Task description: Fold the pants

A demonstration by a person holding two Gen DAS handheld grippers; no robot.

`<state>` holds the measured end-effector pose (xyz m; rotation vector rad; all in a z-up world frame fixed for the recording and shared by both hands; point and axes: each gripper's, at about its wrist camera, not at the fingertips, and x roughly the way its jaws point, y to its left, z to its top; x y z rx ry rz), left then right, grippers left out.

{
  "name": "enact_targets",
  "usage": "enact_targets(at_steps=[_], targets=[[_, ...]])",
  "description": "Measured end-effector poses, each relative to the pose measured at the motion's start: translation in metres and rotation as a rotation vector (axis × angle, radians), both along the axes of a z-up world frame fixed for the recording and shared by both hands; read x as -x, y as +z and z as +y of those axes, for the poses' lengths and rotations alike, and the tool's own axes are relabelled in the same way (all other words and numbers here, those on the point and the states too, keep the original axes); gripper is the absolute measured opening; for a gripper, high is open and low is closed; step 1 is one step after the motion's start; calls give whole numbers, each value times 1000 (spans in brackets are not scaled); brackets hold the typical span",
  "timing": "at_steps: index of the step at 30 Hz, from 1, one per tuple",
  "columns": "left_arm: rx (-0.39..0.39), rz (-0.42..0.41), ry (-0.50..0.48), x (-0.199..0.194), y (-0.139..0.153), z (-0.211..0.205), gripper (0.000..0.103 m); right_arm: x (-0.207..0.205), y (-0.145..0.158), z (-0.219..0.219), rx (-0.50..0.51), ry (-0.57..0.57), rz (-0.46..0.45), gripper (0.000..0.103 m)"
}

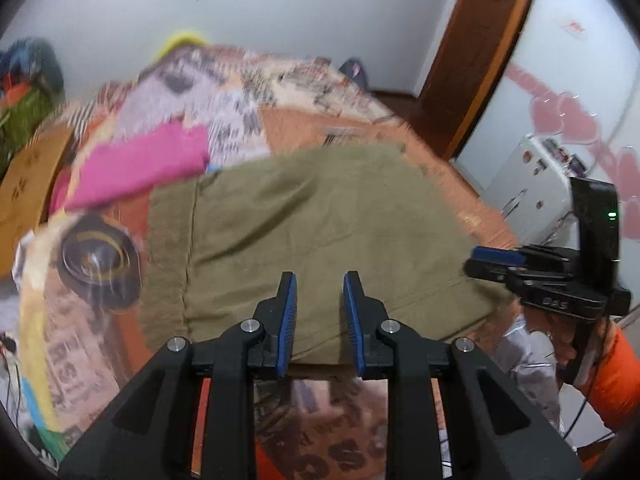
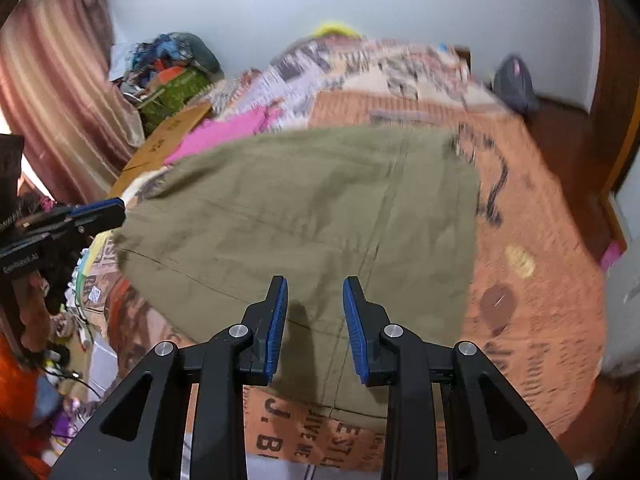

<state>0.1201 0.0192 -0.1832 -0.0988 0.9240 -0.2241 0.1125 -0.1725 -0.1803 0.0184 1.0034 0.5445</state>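
Olive green pants [image 1: 312,232] lie folded flat on the patterned bedspread [image 1: 320,128]; they also fill the middle of the right wrist view [image 2: 312,216]. My left gripper [image 1: 320,280] is open and empty, hovering above the near edge of the pants. My right gripper [image 2: 315,284] is open and empty, above the near part of the pants. The right gripper also shows at the right of the left wrist view [image 1: 496,260], off the pants' right corner. The left gripper shows at the left of the right wrist view [image 2: 100,212], at the pants' left edge.
A folded pink garment [image 1: 140,168] lies on the bed beyond the pants. A dark round print [image 1: 100,260] is on the bedspread at left. A cardboard box [image 2: 164,140] and piled clutter [image 2: 172,72] stand by the curtain. A wooden door [image 1: 480,48] and white cabinet [image 1: 528,184] are at right.
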Motion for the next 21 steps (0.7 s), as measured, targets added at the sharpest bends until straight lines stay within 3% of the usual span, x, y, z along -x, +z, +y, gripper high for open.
enact_targets(at_steps=[3,5,6,11,16,19,21], targets=[[-5,55,6,2,-29,6,24,7,-17,-9,44,-11,18,27],[-5,66,3,6,-42,12,24,14,-21,-18,58,-23,8,36],[-4,62,2,10,-46,16,24,17,-22,-22,66,-33,3,46],[7,60,0,21,-50,32,25,21,-23,-34,37,-30,30,48],[6,44,-8,32,-36,44,25,21,-12,-43,108,-21,26,48],[14,16,10,35,-19,57,26,19,5,-59,106,-60,-9,48],[-22,-18,43,32,-5,67,30,11,20,-70,93,-97,-50,48]])
